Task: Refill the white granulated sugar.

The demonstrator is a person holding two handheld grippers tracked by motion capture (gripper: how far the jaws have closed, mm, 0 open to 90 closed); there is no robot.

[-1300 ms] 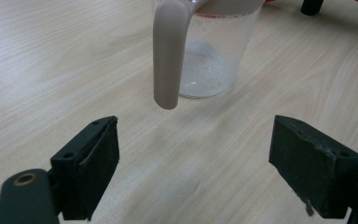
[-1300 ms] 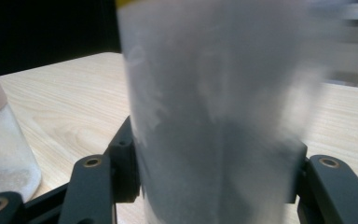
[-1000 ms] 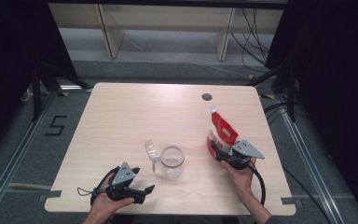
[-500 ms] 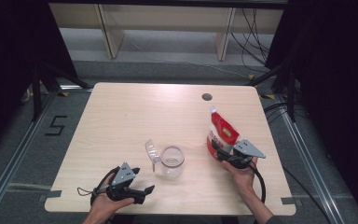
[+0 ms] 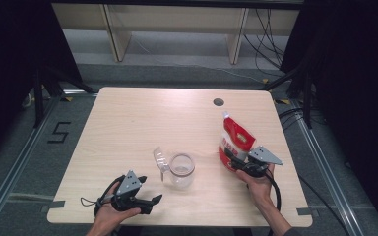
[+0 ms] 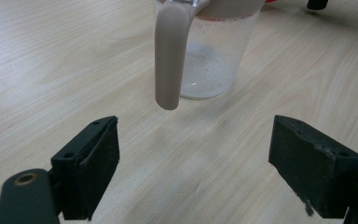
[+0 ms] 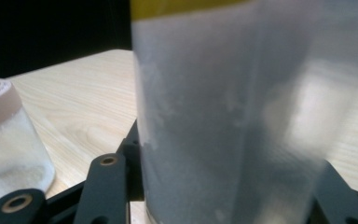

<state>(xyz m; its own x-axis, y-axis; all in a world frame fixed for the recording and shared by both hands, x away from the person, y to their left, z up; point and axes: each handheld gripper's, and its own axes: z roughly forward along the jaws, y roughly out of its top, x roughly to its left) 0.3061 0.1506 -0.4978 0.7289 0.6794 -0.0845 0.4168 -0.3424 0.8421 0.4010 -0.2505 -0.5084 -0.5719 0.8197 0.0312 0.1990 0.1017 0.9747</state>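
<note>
Right gripper (image 5: 236, 162) jaws just closing onto refill pouch (image 5: 235, 140); soft pouch may buckle, spilling near jug (image 5: 181, 169). Left gripper (image 5: 150, 199) wide, empty.

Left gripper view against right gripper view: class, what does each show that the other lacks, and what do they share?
Left gripper view alone: the clear plastic jug's grey curved handle and the left gripper, jaws wide apart over bare wood. Right gripper view alone: the translucent pouch with a yellow band between the right gripper's black jaws. Both: the clear plastic jug and the light wooden table.
</note>
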